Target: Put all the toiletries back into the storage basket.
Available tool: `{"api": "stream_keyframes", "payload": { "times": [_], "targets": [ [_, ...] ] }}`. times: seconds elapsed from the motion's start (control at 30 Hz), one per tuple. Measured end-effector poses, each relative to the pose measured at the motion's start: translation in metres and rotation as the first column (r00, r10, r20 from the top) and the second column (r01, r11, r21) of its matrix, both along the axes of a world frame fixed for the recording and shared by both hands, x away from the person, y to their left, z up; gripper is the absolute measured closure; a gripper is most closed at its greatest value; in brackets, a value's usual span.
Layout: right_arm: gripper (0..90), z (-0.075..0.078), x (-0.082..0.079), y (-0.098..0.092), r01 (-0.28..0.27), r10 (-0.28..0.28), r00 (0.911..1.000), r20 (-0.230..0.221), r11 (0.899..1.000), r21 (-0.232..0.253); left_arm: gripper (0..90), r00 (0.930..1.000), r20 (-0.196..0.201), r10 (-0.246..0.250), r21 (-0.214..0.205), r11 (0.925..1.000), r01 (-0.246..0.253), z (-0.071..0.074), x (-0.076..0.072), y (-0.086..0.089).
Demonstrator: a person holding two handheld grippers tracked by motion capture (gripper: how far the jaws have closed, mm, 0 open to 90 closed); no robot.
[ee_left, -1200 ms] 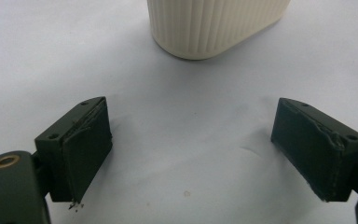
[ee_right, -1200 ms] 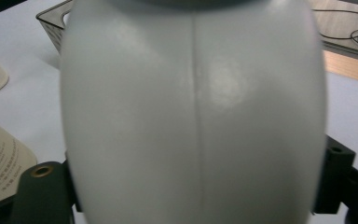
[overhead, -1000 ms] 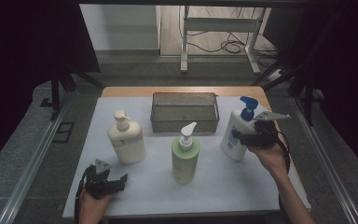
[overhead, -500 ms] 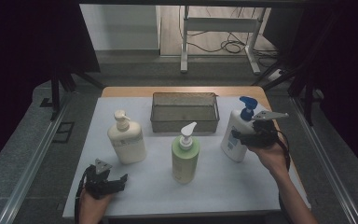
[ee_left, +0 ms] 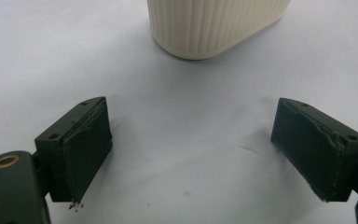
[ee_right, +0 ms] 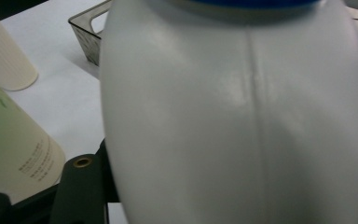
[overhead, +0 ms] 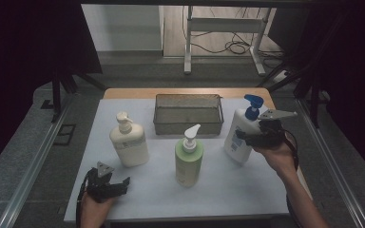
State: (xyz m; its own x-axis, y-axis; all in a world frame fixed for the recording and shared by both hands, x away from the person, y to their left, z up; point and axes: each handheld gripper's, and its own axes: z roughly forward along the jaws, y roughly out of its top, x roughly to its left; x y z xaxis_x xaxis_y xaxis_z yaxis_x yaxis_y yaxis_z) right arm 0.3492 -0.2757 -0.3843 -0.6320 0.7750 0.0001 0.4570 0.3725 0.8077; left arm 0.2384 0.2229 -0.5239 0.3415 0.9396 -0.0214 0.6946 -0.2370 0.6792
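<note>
One white bottle with a blue pump [overhead: 240, 135] is gripped by the right gripper [overhead: 247, 137] at the table's [overhead: 228, 190] right side, beside the mesh basket [overhead: 188, 114]; the left gripper [overhead: 116, 186] is held open near the cream bottle [overhead: 129, 142]

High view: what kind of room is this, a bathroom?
More likely a lab or test workshop: the table sits inside a dark metal frame, loose cables trail on the floor, and hand-held grippers work the pump bottles.

white bottle [ee_right: 242, 116] hiding right gripper's jaws, cream bottle [ee_left: 214, 23] cut off at top
</note>
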Motion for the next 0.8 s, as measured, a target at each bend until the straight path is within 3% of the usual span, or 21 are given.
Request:
{"api": "stream_keyframes", "payload": {
  "times": [0.4, 0.8],
  "targets": [
    [37.6, 0.016, -0.001, 0.016, -0.045, 0.045, 0.9990, 0.004, 0.999, -0.001, 11.9, 1.0000, 0.000, 0.000, 0.000, 1.0000, 0.000, 0.000, 0.000, 0.000],
    [37.6, 0.026, 0.003, 0.025, -0.062, 0.062, 0.9981, 0.000, 0.998, 0.029, 12.0, 1.0000, 0.000, -0.001, 0.001, 1.0000, 0.001, 0.000, 0.000, 0.000]
  ]
}}
